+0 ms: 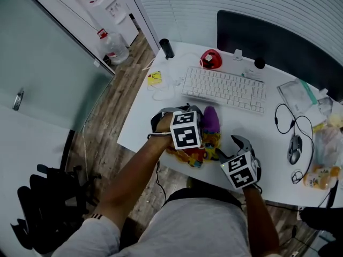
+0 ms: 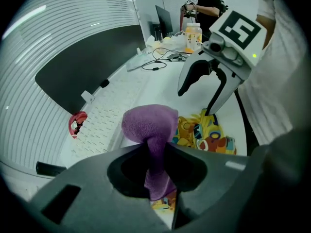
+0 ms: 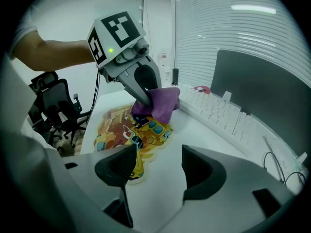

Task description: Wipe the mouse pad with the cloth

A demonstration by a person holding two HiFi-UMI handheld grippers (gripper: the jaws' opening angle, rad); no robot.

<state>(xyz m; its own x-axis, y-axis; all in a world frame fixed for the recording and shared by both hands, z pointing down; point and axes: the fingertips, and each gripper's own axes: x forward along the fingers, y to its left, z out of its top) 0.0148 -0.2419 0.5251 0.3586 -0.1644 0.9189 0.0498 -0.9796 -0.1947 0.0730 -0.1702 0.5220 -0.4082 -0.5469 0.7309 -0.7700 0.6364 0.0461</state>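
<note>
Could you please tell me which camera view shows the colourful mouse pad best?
The right gripper view: most of the mouse pad shows face-up, with the cloth at its far end. The head view shows only slivers; the left gripper view shows a part beyond the cloth.

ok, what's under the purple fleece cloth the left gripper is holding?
The colourful cartoon-print mouse pad, lying on the white desk. The purple cloth hides one end of the pad; contact is unclear.
</note>
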